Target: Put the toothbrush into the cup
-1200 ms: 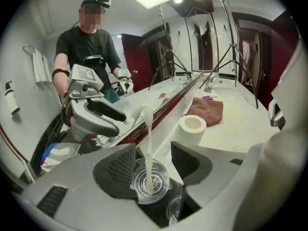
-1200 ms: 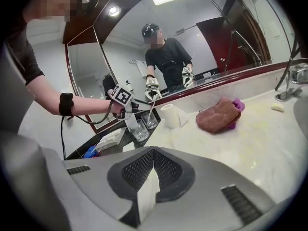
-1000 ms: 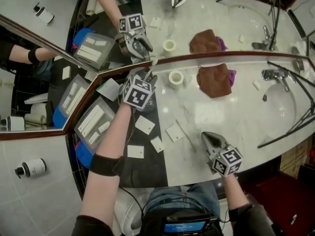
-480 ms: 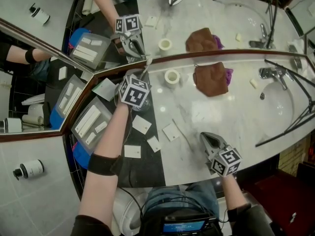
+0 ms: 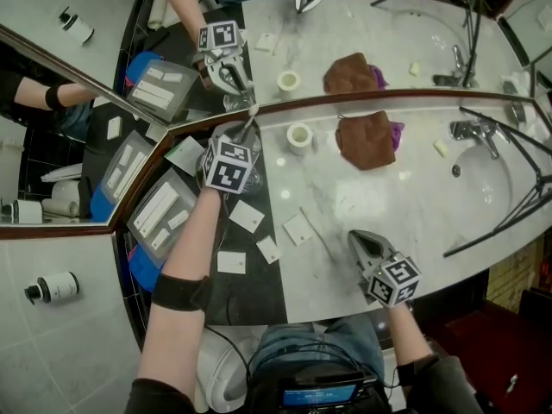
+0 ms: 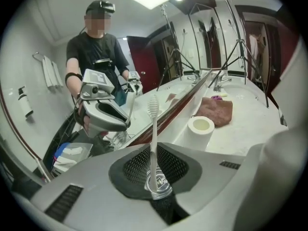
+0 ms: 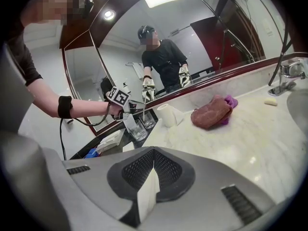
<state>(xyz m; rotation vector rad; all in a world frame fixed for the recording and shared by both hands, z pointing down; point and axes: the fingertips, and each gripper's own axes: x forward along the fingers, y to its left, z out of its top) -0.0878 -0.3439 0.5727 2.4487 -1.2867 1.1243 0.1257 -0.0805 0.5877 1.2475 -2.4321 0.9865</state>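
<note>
- One toothbrush (image 6: 153, 129) is pinched low on its handle by the left gripper (image 5: 240, 145). Its jaws have just been closing with the handle between them, and the bristle head stands up beyond the jaws.
- Left of the white roll (image 5: 299, 135), the brush is held close to the mirror (image 5: 103, 67), with its head pointed at the glass.
- The cup (image 7: 136, 130), a clear glass, stands on the surface on that same side of the roll, just beside and below the left gripper.
- Well apart from the roll, toward the near edge of the surface, the right gripper (image 5: 358, 241) is kept with its jaws pressed together on a thin white slip (image 7: 147, 196).
- The brush is judged light, slim and stiff, with a smooth plastic handle that could swivel or slip in a narrow pinch.
- A hold at mid-handle is judged best, since the butt end would then be left free to go into the cup first. The present low hold may call for the brush to be tipped over the rim instead.
- The cup is judged fragile and easily toppled, so no sideways knock should be given to it.
</note>
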